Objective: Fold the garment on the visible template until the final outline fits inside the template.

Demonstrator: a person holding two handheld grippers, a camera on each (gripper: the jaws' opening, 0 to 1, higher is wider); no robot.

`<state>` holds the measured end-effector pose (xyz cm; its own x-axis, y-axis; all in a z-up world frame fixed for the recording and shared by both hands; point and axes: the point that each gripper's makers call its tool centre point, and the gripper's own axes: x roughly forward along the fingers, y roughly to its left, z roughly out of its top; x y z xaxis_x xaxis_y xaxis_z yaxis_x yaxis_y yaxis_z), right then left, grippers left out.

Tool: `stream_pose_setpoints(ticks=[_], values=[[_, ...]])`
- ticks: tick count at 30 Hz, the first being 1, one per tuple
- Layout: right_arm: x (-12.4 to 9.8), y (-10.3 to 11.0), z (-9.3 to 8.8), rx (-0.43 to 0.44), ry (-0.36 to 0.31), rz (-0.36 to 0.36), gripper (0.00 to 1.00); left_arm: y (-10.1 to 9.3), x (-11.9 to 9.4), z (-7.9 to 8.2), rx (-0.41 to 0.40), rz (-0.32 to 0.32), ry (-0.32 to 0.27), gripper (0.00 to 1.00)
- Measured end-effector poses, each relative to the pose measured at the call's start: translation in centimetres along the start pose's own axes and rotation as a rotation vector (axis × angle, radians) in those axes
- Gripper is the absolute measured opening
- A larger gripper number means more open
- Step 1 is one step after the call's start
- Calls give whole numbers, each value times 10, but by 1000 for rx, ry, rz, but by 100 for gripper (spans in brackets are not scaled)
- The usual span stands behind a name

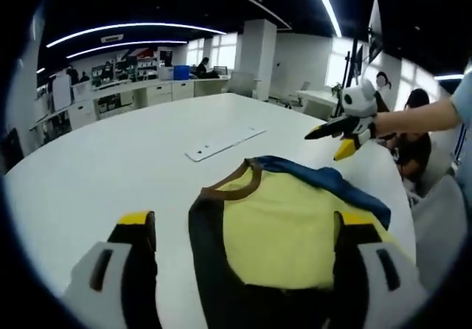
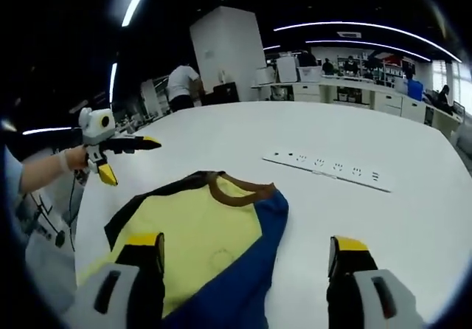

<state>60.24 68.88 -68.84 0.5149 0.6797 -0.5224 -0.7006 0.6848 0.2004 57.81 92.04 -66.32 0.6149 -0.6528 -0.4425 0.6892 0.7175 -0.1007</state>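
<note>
My left hand-held gripper (image 1: 243, 244) is spread wide, nothing between the jaws, low over the near end of the garment (image 1: 284, 240). My right hand-held gripper (image 2: 247, 266) is spread too, empty, one jaw over the garment's edge, the other over bare tabletop (image 2: 221, 137).

The garment lies flat on the white tabletop: yellow front, brown collar, black sleeve side and blue sleeve side. In the left gripper view the right hand-held gripper hangs in the air beyond the blue shoulder, jaws apart, held by my hand (image 1: 391, 122).

A white power strip (image 2: 328, 171) lies on the tabletop past the collar, well apart from the garment. The tabletop is large, rounded, glossy white. The room is an open office with curved ceiling light strips (image 1: 133, 28), a white pillar (image 2: 228, 56), cabinets along the far wall, and people seated or standing at the edges.
</note>
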Motion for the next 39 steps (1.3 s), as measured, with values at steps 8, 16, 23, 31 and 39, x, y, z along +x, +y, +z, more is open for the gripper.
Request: stream_pose_setpoints(ticks=[8,16,23,31,39], values=[[-27,14,-11,14,-14,-10,91,-11,-29,-1,10,19,-17,96],[-55,15,-24,34,-21,-31,89,-16,-62,-13,0,48,-14,94],[-74,15,-37,74,-43,-29,88,-30,-88,-32,-3,65,6,92],[-92,27,-55,72,-35,-21,85,-33,-115,-48,-14,100,26,89],[-102,34,-72,88,-13,-25,84,-43,-124,-51,-19,108,27,87]])
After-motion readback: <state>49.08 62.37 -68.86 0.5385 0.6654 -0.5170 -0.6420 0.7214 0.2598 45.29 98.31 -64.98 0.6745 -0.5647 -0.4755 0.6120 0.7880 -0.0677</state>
